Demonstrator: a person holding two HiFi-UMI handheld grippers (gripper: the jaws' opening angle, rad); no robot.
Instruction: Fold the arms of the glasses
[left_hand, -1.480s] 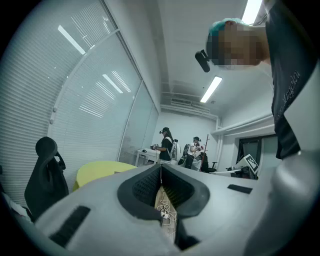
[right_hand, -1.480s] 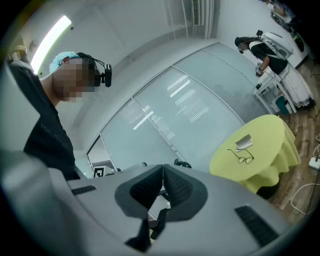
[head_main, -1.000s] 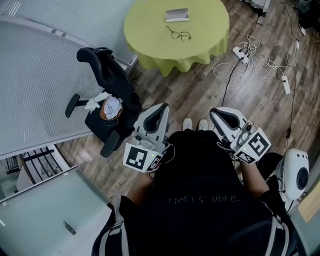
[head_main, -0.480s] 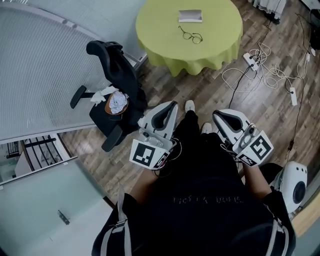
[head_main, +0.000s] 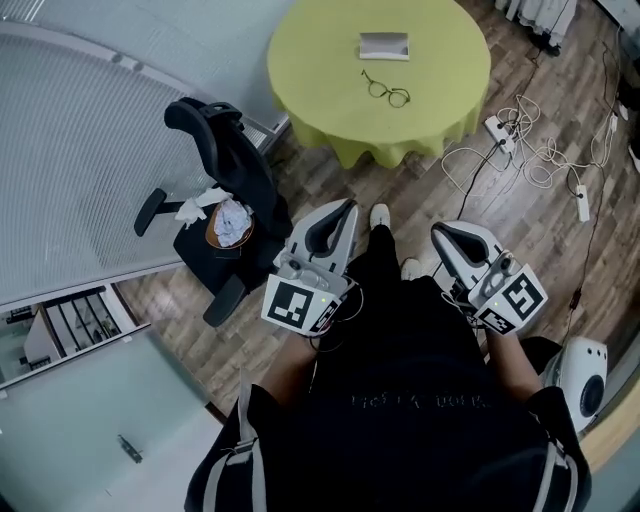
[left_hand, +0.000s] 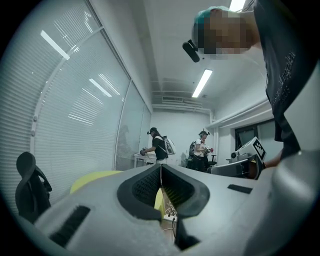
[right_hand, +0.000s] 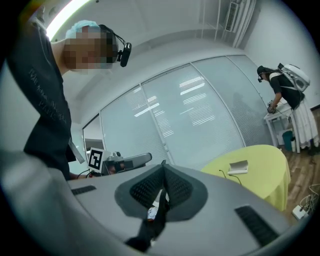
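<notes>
The thin-framed glasses (head_main: 385, 90) lie with arms spread on the round yellow-green table (head_main: 310, 60), just in front of a grey case (head_main: 384, 45). Both grippers are held level in front of the person's body, well short of the table. My left gripper (head_main: 345, 207) is shut with nothing in it, and its pads (left_hand: 150, 185) meet along one line. My right gripper (head_main: 440, 230) is likewise shut and holds nothing. In the right gripper view the table (right_hand: 260, 167) and case (right_hand: 237, 166) show ahead to the right, beyond the closed jaws.
A black office chair (head_main: 215, 150) carrying a bowl of crumpled cloth (head_main: 226, 216) stands left of the path. Cables and power strips (head_main: 520, 130) sprawl on the wood floor at right. A white device (head_main: 582, 368) sits at lower right. Blinded glass walls run along the left.
The person has stepped forward, so the table and glasses sit lower and nearer in the head view. Both grippers travelled along, still shut.
</notes>
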